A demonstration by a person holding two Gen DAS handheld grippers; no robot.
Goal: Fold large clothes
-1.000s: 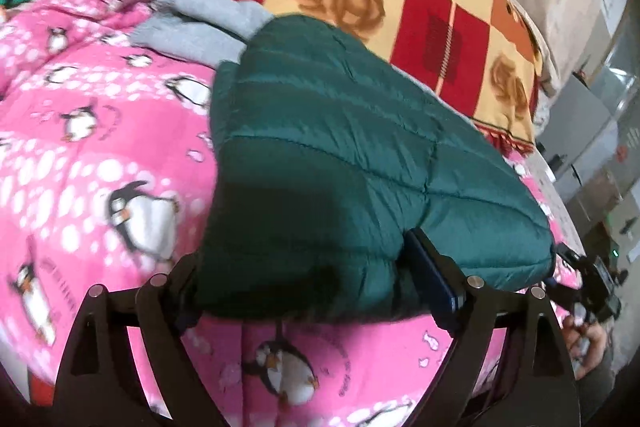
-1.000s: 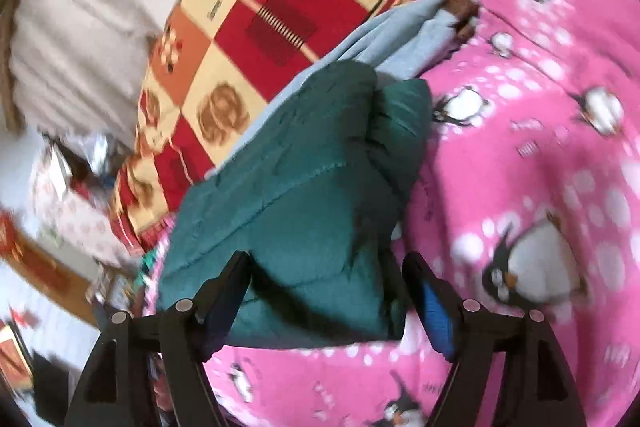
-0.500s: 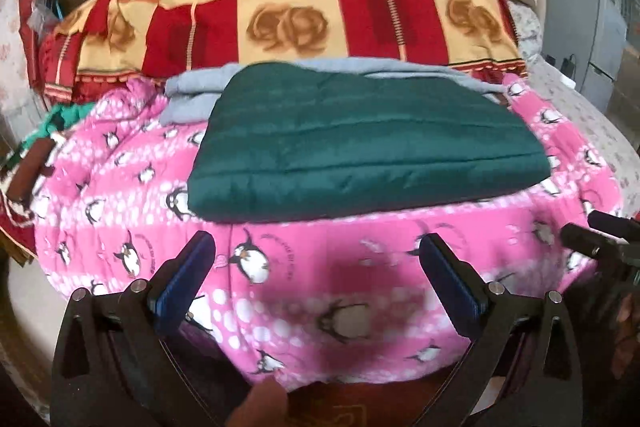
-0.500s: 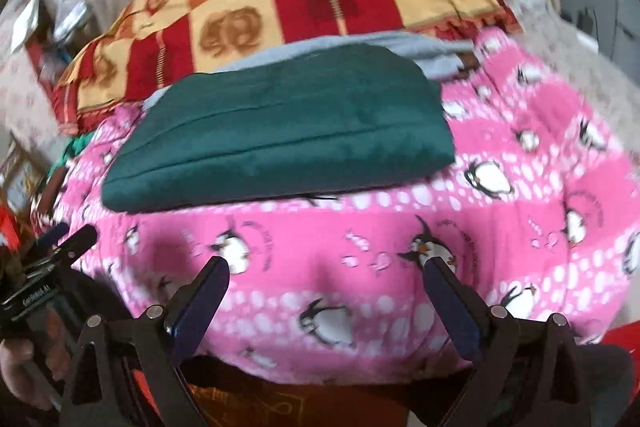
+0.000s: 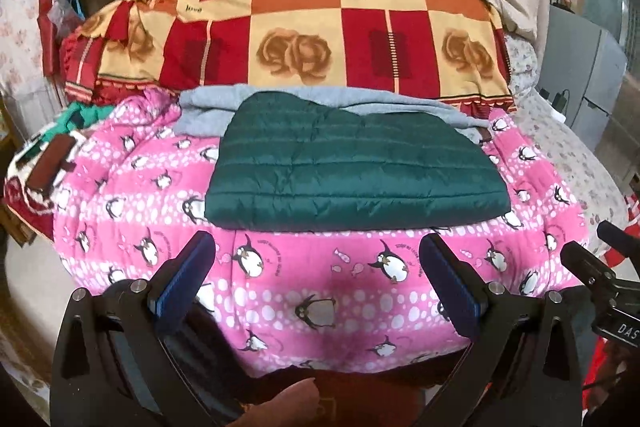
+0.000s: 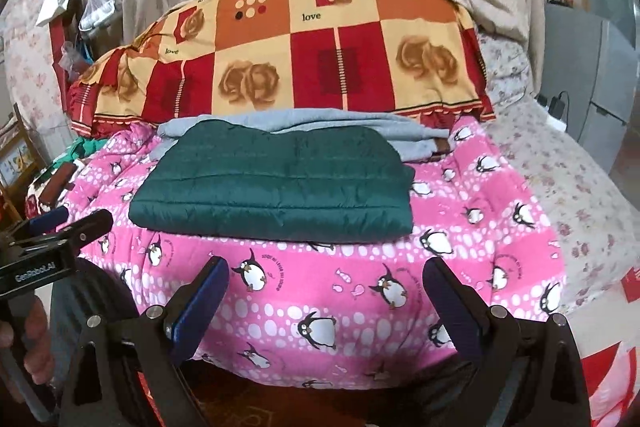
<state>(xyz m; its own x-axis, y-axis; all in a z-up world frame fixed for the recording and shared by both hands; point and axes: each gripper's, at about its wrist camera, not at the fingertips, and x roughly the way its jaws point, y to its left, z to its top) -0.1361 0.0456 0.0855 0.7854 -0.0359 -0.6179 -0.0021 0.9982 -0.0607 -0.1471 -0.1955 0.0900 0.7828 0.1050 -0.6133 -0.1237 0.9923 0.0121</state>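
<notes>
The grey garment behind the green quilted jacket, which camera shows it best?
The right wrist view: the grey garment shows as a stack of folded layers past the green quilted jacket's right end. The left wrist view shows it mostly at the jacket's left end, with a thin strip behind.

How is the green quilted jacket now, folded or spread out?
Folded. The green quilted jacket lies as a compact rectangle with straight edges on the pink penguin blanket; no sleeves show.

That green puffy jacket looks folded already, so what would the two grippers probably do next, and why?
Probably pull back and go for another garment. The green jacket lies folded flat on the pink penguin blanket, partly over a folded grey garment, and both the left gripper and right gripper are open, holding nothing.
</notes>
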